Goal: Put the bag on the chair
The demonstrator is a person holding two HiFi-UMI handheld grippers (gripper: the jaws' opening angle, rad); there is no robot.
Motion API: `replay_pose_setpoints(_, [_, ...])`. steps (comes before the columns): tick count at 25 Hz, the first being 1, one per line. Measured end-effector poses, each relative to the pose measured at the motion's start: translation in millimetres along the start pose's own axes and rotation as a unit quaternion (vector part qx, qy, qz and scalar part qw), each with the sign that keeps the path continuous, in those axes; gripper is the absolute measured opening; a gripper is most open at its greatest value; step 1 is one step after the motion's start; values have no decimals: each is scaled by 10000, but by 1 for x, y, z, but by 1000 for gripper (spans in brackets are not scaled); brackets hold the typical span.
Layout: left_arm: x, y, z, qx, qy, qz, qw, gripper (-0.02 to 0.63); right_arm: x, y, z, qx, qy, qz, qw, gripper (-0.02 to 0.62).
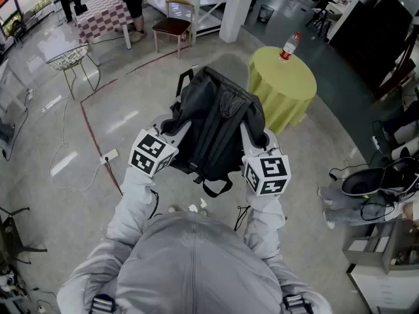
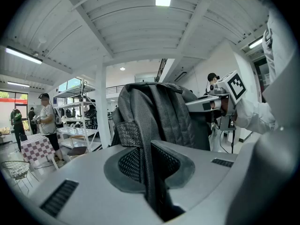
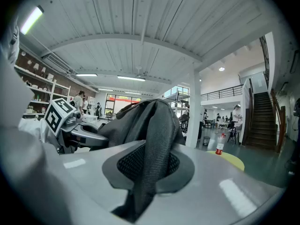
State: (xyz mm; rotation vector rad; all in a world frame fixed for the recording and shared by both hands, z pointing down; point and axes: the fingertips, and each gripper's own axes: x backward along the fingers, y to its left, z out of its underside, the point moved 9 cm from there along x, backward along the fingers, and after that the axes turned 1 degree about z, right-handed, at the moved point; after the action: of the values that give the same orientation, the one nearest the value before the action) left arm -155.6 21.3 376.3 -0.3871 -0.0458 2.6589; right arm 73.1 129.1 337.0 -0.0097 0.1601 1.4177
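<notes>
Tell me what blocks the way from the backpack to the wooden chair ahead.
Nothing visible does. The left gripper and the right gripper are each shut on a strap of the backpack; bare floor lies between it and the chair. The yellow table stands off to the right, the wire stand to the left.

Polished, seemingly concrete floor point(image 1: 131, 110); yellow-draped table point(image 1: 281, 87); white pillar point(image 1: 237, 5).

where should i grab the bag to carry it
By its two straps, one from each side. They are thin, flat webbing that fits the jaws, and the bag hangs between the left hand-held gripper and the right hand-held gripper, each shut on a strap.
</notes>
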Motion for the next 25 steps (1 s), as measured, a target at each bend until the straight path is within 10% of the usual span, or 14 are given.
replay_pose_setpoints(25, [-81,-5,-2,345,211,-274,9988,38,-41,-85,25,-213,1,-521,9984,51])
